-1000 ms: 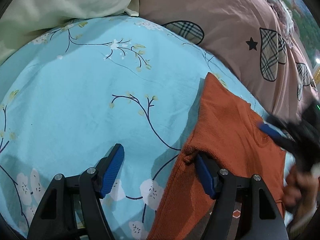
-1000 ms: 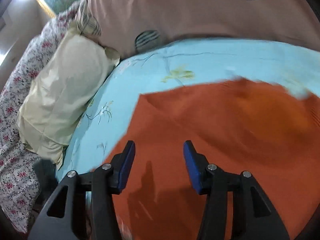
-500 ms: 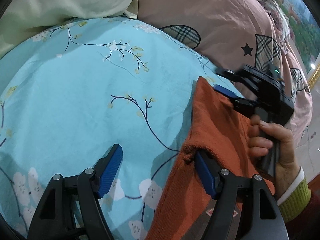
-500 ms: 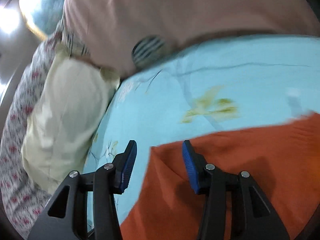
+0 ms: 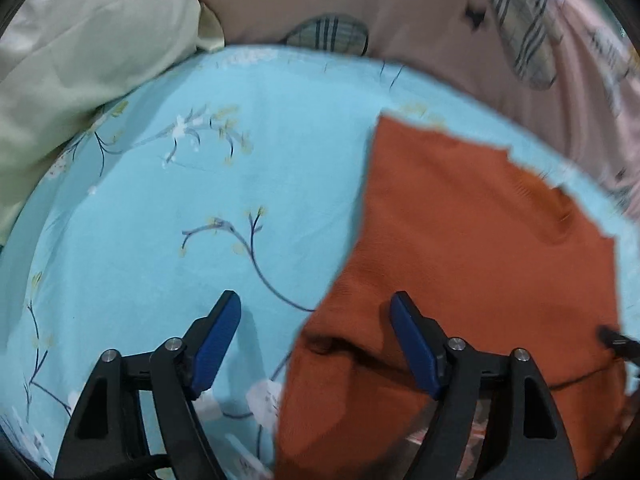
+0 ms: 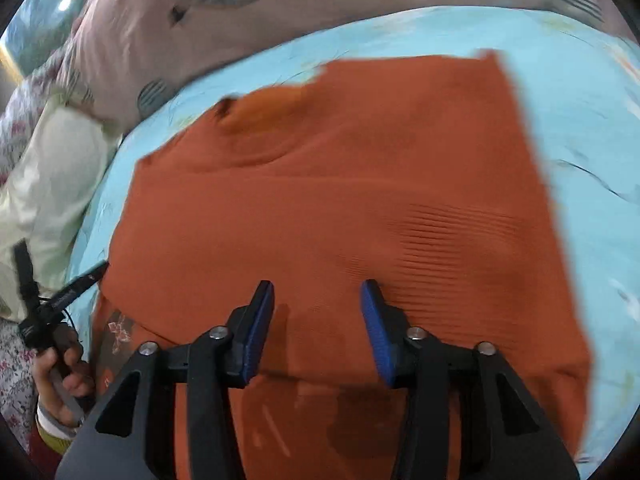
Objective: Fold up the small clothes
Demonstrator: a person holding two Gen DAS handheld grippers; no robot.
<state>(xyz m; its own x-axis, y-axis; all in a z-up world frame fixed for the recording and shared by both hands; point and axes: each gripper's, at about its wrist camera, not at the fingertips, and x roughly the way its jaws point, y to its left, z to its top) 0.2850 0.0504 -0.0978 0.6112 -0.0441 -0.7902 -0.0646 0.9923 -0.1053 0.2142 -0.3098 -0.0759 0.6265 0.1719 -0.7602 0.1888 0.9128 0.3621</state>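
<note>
An orange knit garment [image 5: 472, 248] lies spread flat on the light blue floral bedsheet [image 5: 200, 220]; it also fills the right wrist view [image 6: 340, 200]. My left gripper [image 5: 316, 344] is open and empty, straddling the garment's left edge near its lower corner. My right gripper [image 6: 316, 332] is open and empty, low over the garment's near part. The left gripper shows at the left edge of the right wrist view [image 6: 52, 304], held in a hand.
A pale yellow pillow [image 5: 80, 60] lies at the back left and a pink quilt with plaid hearts [image 5: 440, 12] runs along the back. The pillow [image 6: 48, 168] and a floral cover [image 6: 16, 360] are left of the garment in the right wrist view.
My right gripper pulled back from the garment's far corner to over its near part. The garment now lies flatter. My left gripper stayed open at the left edge, shifting slightly.
</note>
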